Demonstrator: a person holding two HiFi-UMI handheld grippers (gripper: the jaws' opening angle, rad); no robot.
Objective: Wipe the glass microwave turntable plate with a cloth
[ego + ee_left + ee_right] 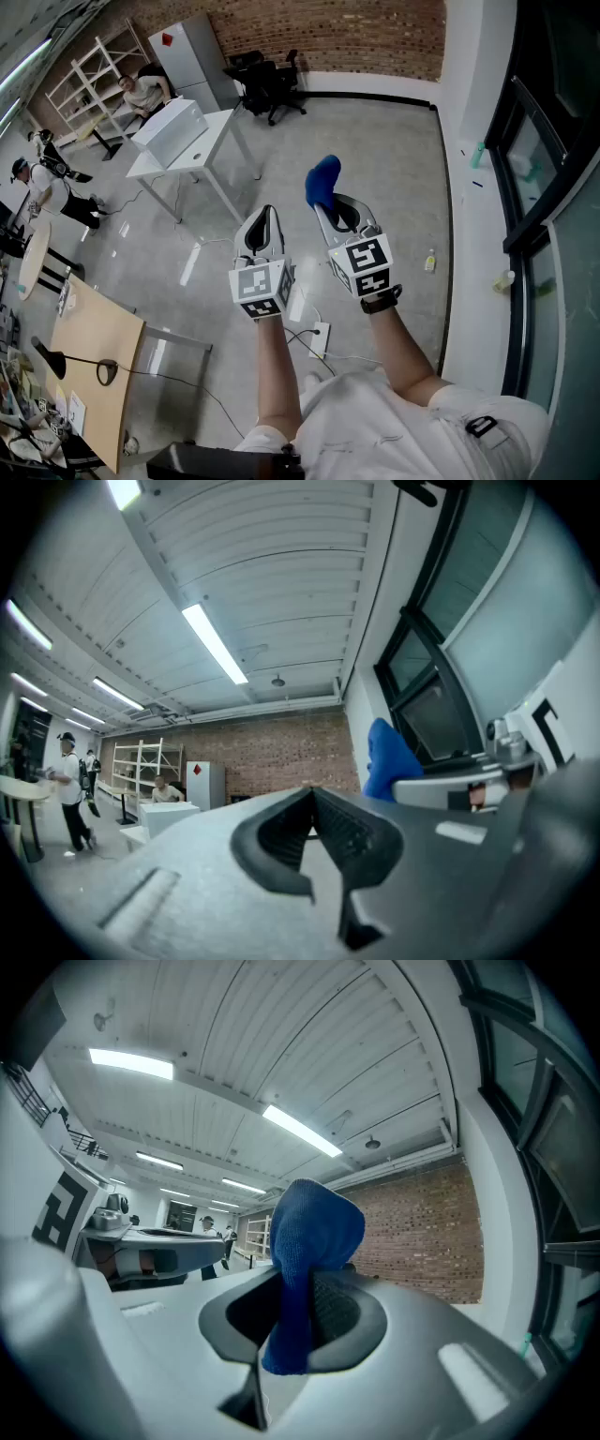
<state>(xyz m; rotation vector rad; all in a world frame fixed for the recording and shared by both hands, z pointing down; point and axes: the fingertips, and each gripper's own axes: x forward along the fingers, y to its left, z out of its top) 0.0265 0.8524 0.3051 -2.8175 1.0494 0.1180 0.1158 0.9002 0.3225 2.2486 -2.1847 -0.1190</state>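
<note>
Both grippers are held up side by side over the floor, pointing away from me. My right gripper (330,208) is shut on a blue cloth (322,182), which sticks up past the jaw tips; in the right gripper view the blue cloth (309,1260) hangs pinched between the two jaws. My left gripper (263,221) is shut with nothing between its jaws, the tips meeting in the left gripper view (311,794). The blue cloth (386,761) shows there at the right. No glass turntable plate appears in any view.
A white table (192,141) with a white box on it stands ahead on the grey floor. A wooden desk (94,356) is at the lower left, dark glass panels (544,169) along the right. People stand at the far left; a power strip (317,339) lies on the floor.
</note>
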